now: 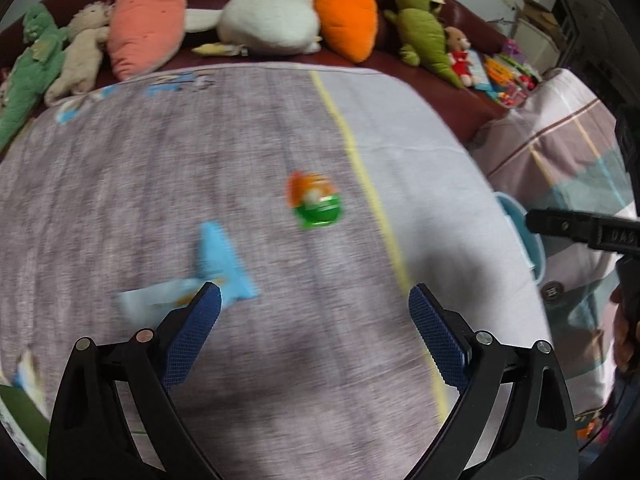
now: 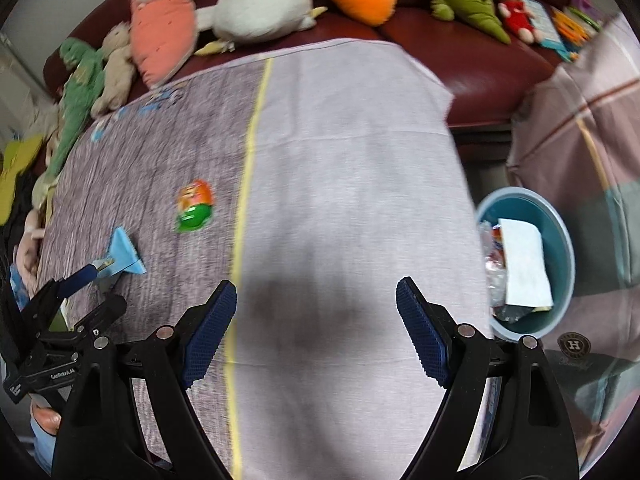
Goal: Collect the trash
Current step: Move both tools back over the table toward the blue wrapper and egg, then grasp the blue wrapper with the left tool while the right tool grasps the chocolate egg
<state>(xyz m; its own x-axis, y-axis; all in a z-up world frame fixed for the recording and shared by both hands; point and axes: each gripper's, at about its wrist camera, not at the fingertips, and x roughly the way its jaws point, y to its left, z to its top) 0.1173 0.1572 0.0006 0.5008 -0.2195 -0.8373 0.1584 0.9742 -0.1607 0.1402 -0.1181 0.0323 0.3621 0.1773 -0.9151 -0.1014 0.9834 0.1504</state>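
An orange and green wrapper (image 1: pixel 315 200) (image 2: pixel 194 206) lies on the cloth-covered table (image 1: pixel 200 152), left of a yellow stripe. A light blue wrapper (image 1: pixel 218 264) (image 2: pixel 122 256) lies nearer, and a pale packet (image 1: pixel 158 300) sits beside it. My left gripper (image 1: pixel 314 304) hangs open above the cloth, its left pad just in front of the blue wrapper; it also shows at the left edge of the right wrist view. My right gripper (image 2: pixel 316 300) is open over bare pale cloth with nothing between its fingers. A blue bin (image 2: pixel 560 240) (image 1: pixel 524 232) holding paper and wrappers stands off the table's right edge.
Plush toys, among them an orange carrot (image 1: pixel 348 16), a white plush rabbit (image 1: pixel 268 20) and a green dinosaur (image 1: pixel 424 32), line a dark red sofa (image 2: pixel 480 76) behind the table. A checked blanket (image 1: pixel 568 152) lies to the right. A hand (image 2: pixel 44 420) shows low at the left.
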